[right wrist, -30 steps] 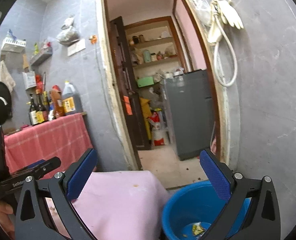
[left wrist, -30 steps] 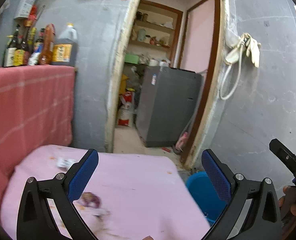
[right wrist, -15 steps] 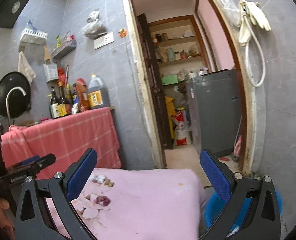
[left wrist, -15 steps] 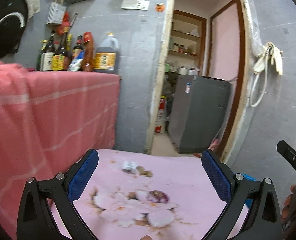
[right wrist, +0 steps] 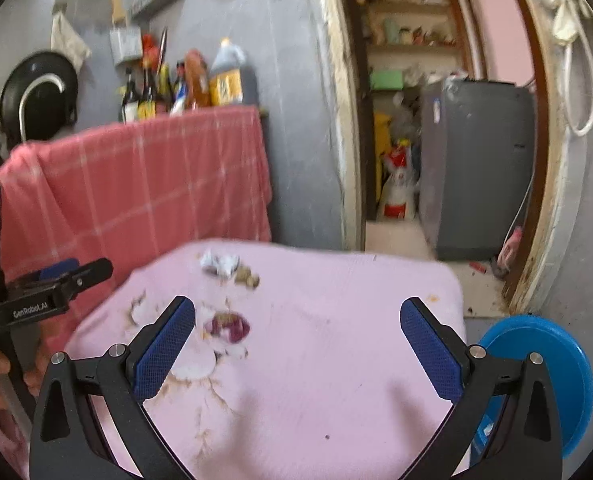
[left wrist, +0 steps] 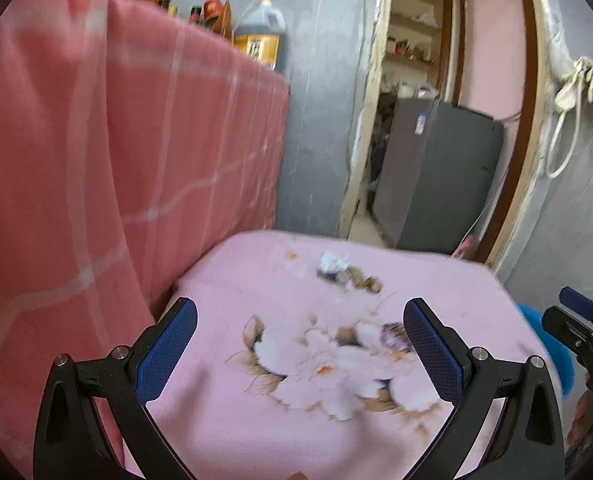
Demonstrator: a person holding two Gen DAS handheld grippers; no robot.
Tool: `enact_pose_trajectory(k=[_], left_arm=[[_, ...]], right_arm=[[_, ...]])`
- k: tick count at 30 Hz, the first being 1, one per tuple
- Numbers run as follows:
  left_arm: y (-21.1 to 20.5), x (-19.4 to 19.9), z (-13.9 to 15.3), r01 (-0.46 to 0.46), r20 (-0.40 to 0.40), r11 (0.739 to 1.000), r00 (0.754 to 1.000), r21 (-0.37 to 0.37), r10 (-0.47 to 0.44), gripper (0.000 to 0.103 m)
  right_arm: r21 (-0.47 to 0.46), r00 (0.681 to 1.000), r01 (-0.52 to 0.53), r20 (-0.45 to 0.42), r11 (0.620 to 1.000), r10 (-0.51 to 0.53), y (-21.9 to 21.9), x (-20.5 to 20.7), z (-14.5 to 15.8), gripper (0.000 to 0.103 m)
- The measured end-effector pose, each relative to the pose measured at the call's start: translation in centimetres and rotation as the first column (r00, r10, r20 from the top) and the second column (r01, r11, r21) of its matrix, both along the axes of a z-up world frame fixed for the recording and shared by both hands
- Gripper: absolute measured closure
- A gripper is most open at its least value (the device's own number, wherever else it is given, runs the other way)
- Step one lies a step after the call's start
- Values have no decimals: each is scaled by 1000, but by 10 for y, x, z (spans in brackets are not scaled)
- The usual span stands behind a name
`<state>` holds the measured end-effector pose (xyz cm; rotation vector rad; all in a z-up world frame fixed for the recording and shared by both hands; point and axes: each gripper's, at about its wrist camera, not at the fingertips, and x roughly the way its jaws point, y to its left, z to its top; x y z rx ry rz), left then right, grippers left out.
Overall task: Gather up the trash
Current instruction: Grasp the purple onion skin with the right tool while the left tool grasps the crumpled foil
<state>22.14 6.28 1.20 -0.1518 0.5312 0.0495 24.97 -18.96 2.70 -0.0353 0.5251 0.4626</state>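
On the pink flower-print tablecloth (left wrist: 252, 276) (right wrist: 336, 292) lie a crumpled white paper (left wrist: 331, 261) (right wrist: 217, 262), brown scraps (left wrist: 362, 279) (right wrist: 247, 277) right beside it, and a purple peel-like scrap (left wrist: 394, 335) (right wrist: 228, 326). My left gripper (left wrist: 300, 308) hovers open over the cloth, short of the paper, holding nothing. My right gripper (right wrist: 298, 308) is open too, with the purple scrap just inside its left finger. A blue bin (right wrist: 536, 376) (left wrist: 552, 348) stands on the floor off the table's right corner.
A red checked cloth (left wrist: 116, 152) (right wrist: 136, 184) drapes a higher counter at the left, bearing bottles (right wrist: 192, 80). A doorway behind shows a grey appliance (right wrist: 476, 168). Each view catches the other gripper, held in a hand: left gripper (right wrist: 64, 276), right gripper (left wrist: 580, 320).
Both views have swung left and down onto the tabletop. The trash now sits between the fingers and the blue bin has slid to the right edge. Both grippers stay open.
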Motion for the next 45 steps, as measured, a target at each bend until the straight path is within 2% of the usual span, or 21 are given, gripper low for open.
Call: enact_pose_trajectory(k=[5,10,15,19,23,26,27,28,30,34,39,45], left_arm=[[12,18,-16,-16,-82,1000,997,-19,15,2],[23,34,-26,-37,-148,998,989,-42,31,2],[30,40,-32,-52,-173,998,984,-30,46,2],[37,47,-33,-52,-176,998,983,-31,46,2],[36,54,-33,-40,-184,998,982,-41,32,2],[31,64,-33,-4,-188,999,982,-51,-6,2],[28,67,-32,13,-188,998,982,-53,-23,2],[26,70,-31,21,-187,998,982,-54,-30,2],[22,77,-30,31,-188,998,981,-48,-40,2],[17,93,-28,66,-189,997,979,-40,-72,3],[8,113,-30,117,-198,993,973,-33,-121,4],[-2,141,-33,168,-218,985,961,-35,-171,27]], right_arm=[[-50,987,-100,-130,994,93,23,20,-22,0],[-74,948,-194,-270,978,167,50,44,-46,17],[-107,917,-251,-345,962,201,78,64,-65,19],[-157,918,-257,-348,954,190,92,76,-71,26],[-126,902,-263,-384,957,197,89,90,-72,31],[-111,899,-251,-395,962,189,84,102,-71,46],[-106,898,-244,-400,964,183,82,106,-72,57],[-92,894,-237,-409,967,180,79,111,-73,63],[-66,889,-232,-419,970,184,75,116,-74,67],[-52,895,-214,-411,975,175,67,122,-71,70],[-10,909,-139,-398,990,123,47,131,-68,71],[49,913,-103,-392,993,114,30,135,-65,71]])
